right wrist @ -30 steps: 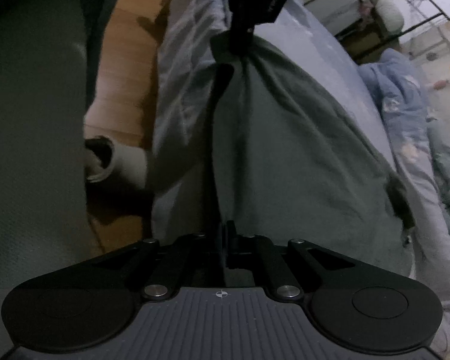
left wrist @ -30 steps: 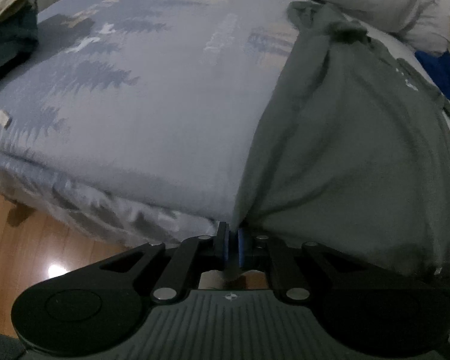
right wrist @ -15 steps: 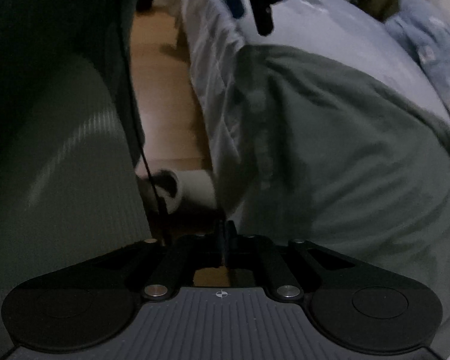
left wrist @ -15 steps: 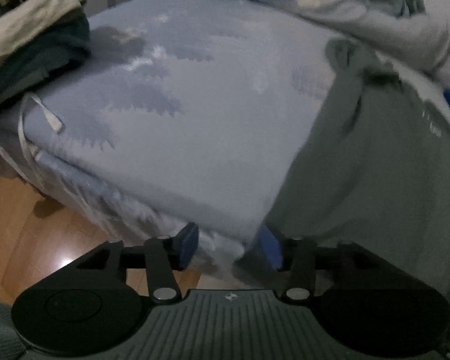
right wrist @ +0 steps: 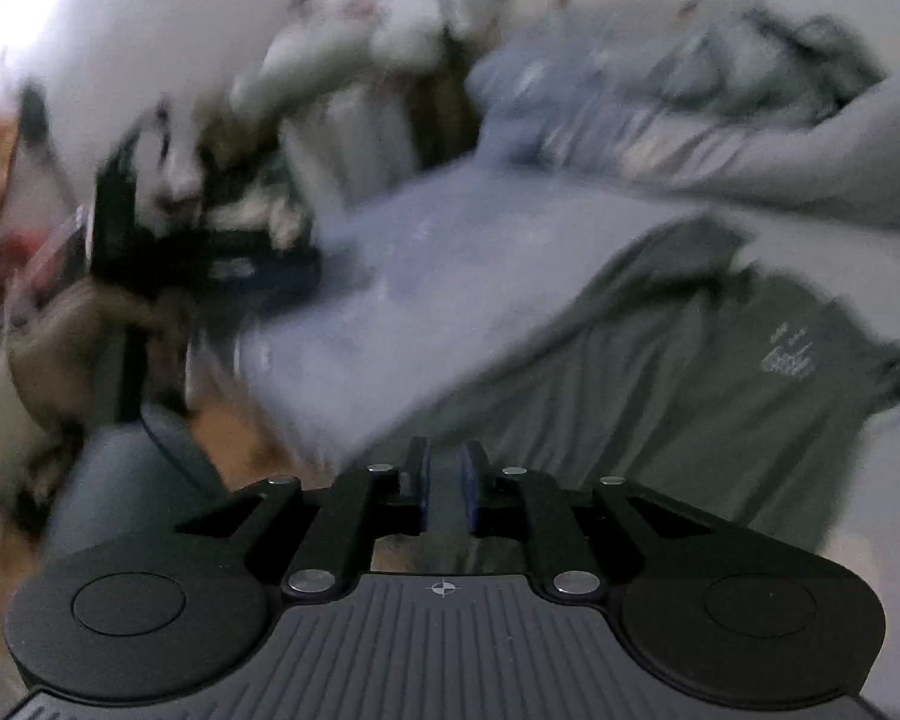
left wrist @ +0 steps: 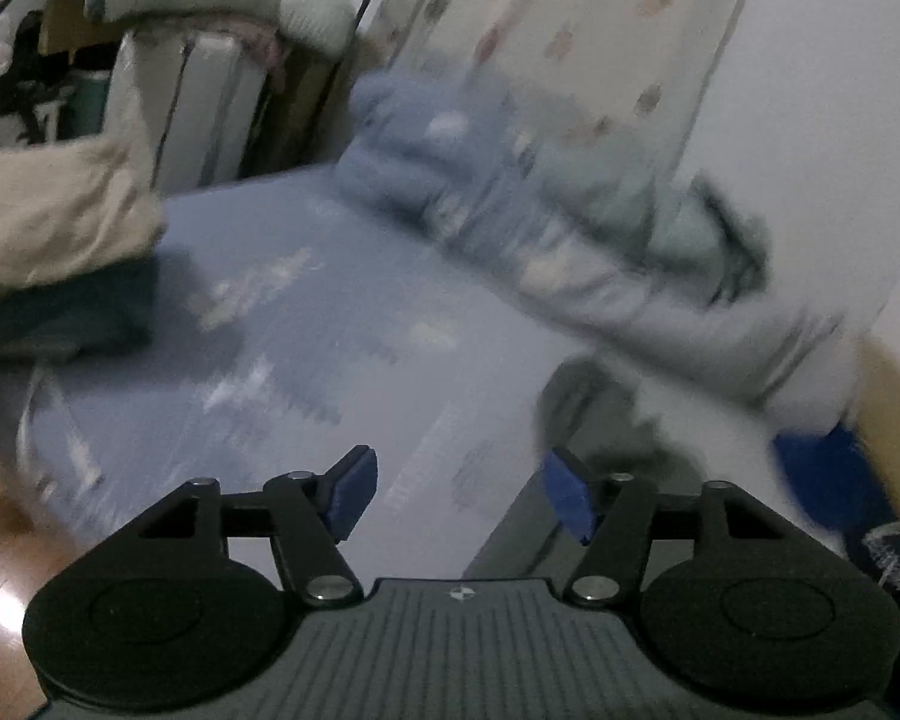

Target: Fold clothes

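The grey short-sleeved cotton shirt [right wrist: 720, 372] lay spread, unfolded, at right of frame; left gripper [left wrist: 459, 495] released, right gripper [right wrist: 447, 480] fingers [right wrist: 469, 483] nearly closed on its hem.

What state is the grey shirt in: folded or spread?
Spread. The shirt lies flat on the bed, one layer, chest print up; no neat fold shows. Blur hides its far edges.

The middle of the bed [left wrist: 342, 360] lay bare. A pile of bedding [left wrist: 570, 240] blocked the far edge, folded clothes [left wrist: 60, 264] the left corner, the grey shirt [right wrist: 690, 372] the right side.
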Tool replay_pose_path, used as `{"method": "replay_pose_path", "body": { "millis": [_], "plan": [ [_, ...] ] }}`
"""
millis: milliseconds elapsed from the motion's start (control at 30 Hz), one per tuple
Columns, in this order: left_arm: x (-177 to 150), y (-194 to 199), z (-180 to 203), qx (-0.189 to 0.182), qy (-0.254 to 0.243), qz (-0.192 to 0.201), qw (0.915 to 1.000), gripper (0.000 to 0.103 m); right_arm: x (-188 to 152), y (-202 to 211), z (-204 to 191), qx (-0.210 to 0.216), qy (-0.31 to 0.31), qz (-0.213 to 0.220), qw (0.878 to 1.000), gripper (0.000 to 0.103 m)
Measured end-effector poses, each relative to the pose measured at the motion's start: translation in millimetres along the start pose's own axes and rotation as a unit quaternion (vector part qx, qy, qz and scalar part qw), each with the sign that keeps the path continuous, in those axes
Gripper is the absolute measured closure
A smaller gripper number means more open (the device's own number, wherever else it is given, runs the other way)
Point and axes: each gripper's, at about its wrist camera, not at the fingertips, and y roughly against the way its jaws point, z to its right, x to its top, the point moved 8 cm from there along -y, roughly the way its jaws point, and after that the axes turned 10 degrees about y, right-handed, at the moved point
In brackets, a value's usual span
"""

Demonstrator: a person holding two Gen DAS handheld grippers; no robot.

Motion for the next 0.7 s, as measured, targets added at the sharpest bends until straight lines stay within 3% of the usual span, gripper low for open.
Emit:
{"method": "replay_pose_path", "body": {
  "millis": [167,233,300,500,567,600,700],
  "plan": [
    [52,6,51,-0.052,-0.02,0.045,0.9975,0.022,74,96,50,-0.073,-0.02,0.101,0.992,0.076],
    [63,-6,70,-0.051,-0.036,0.05,0.9968,0.013,95,121,76,-0.112,-0.018,0.132,0.985,0.072],
    [70,-24,85,-0.05,-0.048,0.047,0.9965,0.013,112,139,102,-0.139,-0.029,0.161,0.977,0.072],
    [88,-80,125,-0.06,-0.059,0.032,0.9959,0.012,126,159,181,-0.194,-0.091,0.222,0.951,0.07],
    [92,-98,139,-0.062,-0.07,0.033,0.995,0.006,126,158,209,-0.213,-0.105,0.236,0.942,0.068],
    [91,-110,146,-0.06,-0.077,0.031,0.9947,0.001,123,154,224,-0.215,-0.112,0.238,0.941,0.064],
    [79,-154,158,-0.057,-0.091,0.005,0.9942,0.0,105,129,263,-0.217,-0.134,0.228,0.94,0.06]
  ]
}}
